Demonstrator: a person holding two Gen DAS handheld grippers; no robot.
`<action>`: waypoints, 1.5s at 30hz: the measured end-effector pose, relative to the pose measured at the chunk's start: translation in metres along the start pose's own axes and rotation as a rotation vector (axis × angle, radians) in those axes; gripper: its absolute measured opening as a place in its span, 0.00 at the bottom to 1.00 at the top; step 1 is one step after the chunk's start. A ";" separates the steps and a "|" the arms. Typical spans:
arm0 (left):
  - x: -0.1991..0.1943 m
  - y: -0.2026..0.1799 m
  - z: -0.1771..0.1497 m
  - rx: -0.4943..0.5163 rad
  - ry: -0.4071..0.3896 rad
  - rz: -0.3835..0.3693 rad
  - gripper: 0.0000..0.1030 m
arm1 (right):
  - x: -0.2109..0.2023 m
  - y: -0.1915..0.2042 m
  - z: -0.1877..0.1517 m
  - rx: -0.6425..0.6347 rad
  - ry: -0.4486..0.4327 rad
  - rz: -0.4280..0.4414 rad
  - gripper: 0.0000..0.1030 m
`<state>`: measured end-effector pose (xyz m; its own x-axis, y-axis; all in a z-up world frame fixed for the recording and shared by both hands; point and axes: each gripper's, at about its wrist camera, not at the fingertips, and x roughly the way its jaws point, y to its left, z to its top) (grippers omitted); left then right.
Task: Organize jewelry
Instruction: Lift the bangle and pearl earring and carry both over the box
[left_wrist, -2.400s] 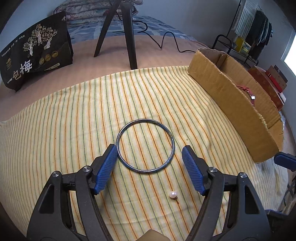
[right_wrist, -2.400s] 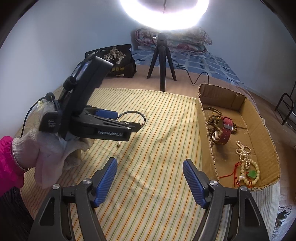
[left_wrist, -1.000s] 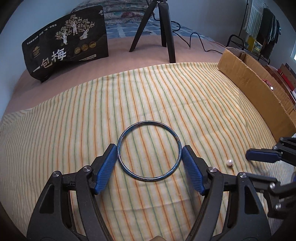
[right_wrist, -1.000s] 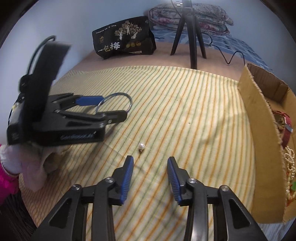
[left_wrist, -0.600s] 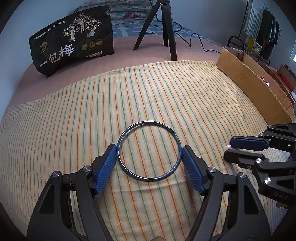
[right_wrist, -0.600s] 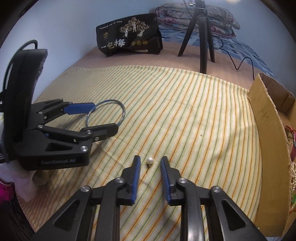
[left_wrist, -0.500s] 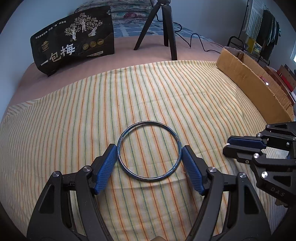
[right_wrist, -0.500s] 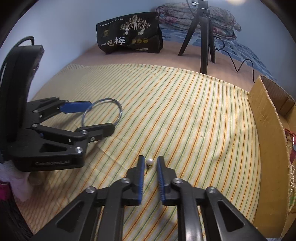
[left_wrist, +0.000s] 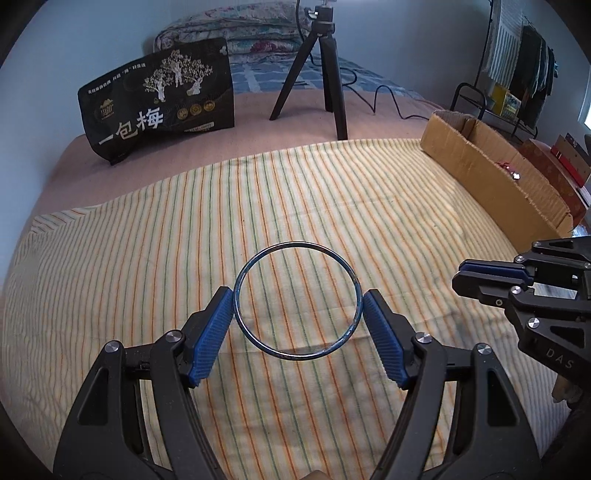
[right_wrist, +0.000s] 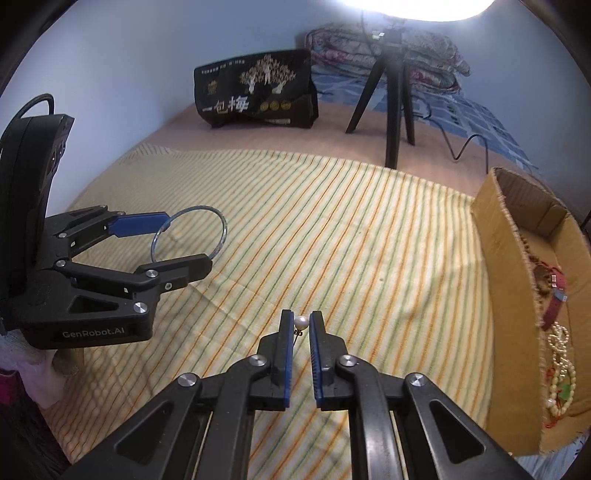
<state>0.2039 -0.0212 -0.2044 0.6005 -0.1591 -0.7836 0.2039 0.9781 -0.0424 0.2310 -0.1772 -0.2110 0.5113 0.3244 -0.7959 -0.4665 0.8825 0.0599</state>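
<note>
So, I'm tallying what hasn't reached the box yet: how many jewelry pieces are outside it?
2. The metal bangle is between the left gripper pads; the pearl earring is pinched in the right gripper. Others may be hidden.

Bright, even light; ring light (right_wrist: 417, 5) glare blown out at top; fisheye bends edges w/ dark corners; sharp focus.

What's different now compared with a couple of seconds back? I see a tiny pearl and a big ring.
The right hand-held gripper came down to the pearl earring on the striped cloth, narrowed its fingers and pinched it. The left hand-held gripper closed onto the bangle, and both holds now look raised off the cloth. The cardboard box of jewelry stayed put.
</note>
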 end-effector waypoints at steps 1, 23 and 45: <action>-0.003 -0.001 0.001 0.000 -0.006 -0.002 0.71 | -0.005 -0.001 0.000 0.000 -0.008 -0.004 0.06; -0.047 -0.088 0.042 0.033 -0.130 -0.146 0.71 | -0.105 -0.092 0.000 0.112 -0.196 -0.135 0.06; -0.035 -0.195 0.078 0.076 -0.165 -0.281 0.71 | -0.129 -0.214 0.010 0.255 -0.264 -0.182 0.06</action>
<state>0.2035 -0.2170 -0.1207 0.6284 -0.4471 -0.6366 0.4330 0.8809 -0.1911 0.2724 -0.4046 -0.1149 0.7521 0.2025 -0.6271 -0.1746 0.9788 0.1066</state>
